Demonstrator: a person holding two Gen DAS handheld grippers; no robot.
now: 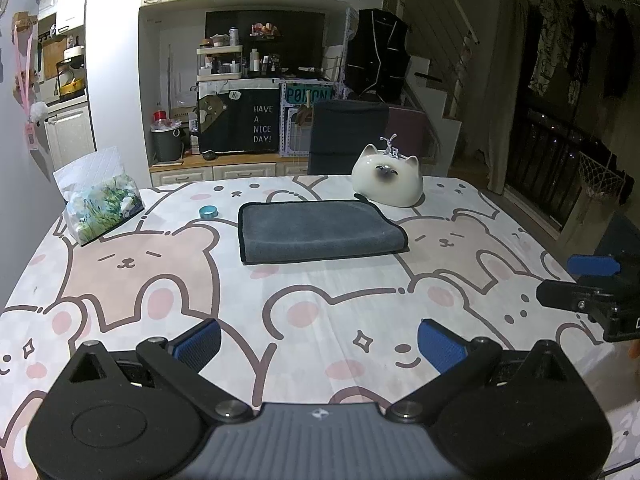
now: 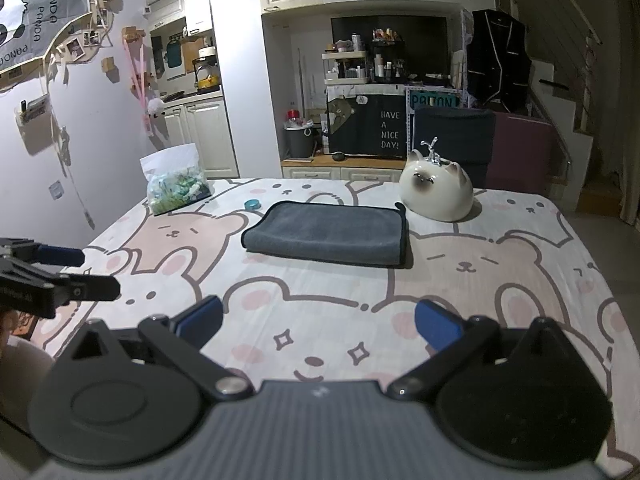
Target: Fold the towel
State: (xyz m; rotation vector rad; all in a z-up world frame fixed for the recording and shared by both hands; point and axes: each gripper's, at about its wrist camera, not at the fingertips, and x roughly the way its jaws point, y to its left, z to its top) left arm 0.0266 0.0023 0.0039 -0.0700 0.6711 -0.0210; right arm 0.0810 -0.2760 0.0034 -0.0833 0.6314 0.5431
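a: left wrist view, the left gripper has its 2 blue pads spread wide, with nothing between them. it hangs above the tablecloth with the bear drawings.

b: right wrist view is the same. the right gripper is spread wide also and holds nothing, and it is well apart from the towel.

a: where is the towel?

b: the grey towel lies folded in a flat rectangle at the middle of the table, far from both grippers. just beside its far right corner stands a white cat figure. a small teal ring lies near its far left corner, and a plastic bag stands further left.
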